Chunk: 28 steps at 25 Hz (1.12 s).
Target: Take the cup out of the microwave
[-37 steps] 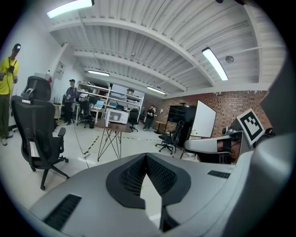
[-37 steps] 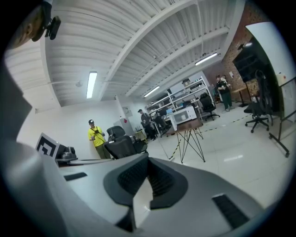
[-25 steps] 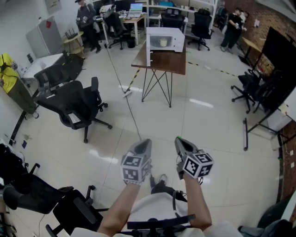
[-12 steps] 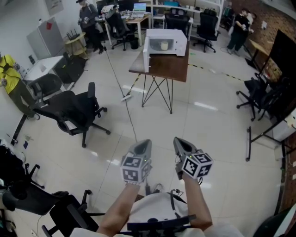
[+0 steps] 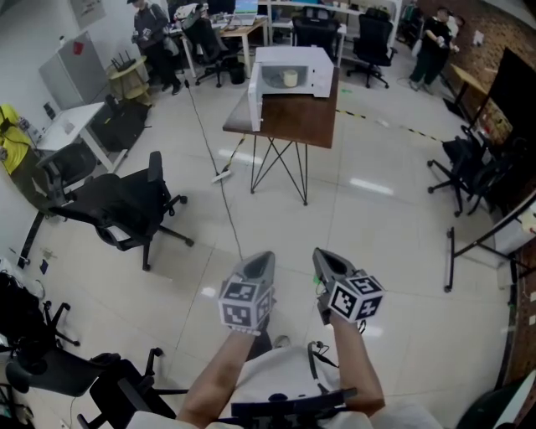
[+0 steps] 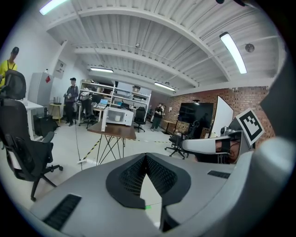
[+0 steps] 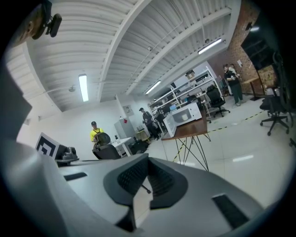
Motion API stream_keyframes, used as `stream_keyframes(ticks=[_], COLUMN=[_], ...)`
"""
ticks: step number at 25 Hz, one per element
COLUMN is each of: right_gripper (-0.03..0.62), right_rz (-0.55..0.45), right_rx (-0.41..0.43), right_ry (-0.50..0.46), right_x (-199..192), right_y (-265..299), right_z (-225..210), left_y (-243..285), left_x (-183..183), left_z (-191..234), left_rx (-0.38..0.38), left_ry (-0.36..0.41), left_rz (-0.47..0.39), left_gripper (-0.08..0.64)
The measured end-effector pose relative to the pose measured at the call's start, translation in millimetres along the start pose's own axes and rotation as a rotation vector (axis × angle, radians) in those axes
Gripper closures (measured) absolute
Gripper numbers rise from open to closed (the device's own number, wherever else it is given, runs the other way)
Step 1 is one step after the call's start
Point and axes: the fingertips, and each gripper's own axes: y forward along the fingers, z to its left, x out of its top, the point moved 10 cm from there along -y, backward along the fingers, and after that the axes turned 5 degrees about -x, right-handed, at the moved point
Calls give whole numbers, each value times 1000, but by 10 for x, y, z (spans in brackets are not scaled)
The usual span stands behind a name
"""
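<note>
A white microwave [image 5: 289,71] stands on a brown table [image 5: 293,121] far ahead, its door [image 5: 255,105] swung open to the left. A pale cup [image 5: 291,78] sits inside it. My left gripper [image 5: 261,258] and right gripper [image 5: 322,255] are held side by side over the floor, well short of the table, both shut and empty. The left gripper view has its closed jaw tips [image 6: 146,157] low in the frame, the microwave [image 6: 118,116] small and distant. From the right gripper [image 7: 148,159] the microwave [image 7: 185,113] lies ahead to the right.
Black office chairs [image 5: 126,209] stand on the left, more chairs [image 5: 469,159] and a black stand [image 5: 486,243] on the right. A thin cable [image 5: 222,193] runs across the shiny tiled floor. People [image 5: 151,25] stand by desks at the back.
Both grippers have been carried forward together; the table and microwave look nearer and sit a little further left in the head view. Jaws stay shut.
</note>
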Motion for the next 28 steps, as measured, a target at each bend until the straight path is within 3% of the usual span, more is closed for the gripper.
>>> stream_keyframes(ticks=[11,28], right_gripper=[592,592], right_rz=[-17,6], right_rx=[-44,-39], right_ry=[15,29], right_x=[397,1103], right_y=[660,2335], right_z=[-494,-904], left_y=[852,1997], left_x=[405,1205], left_z=[404,1583], left_rx=[-44,-44], left_ry=[4,-16], left_rz=[-1,11], left_gripper=[566,566])
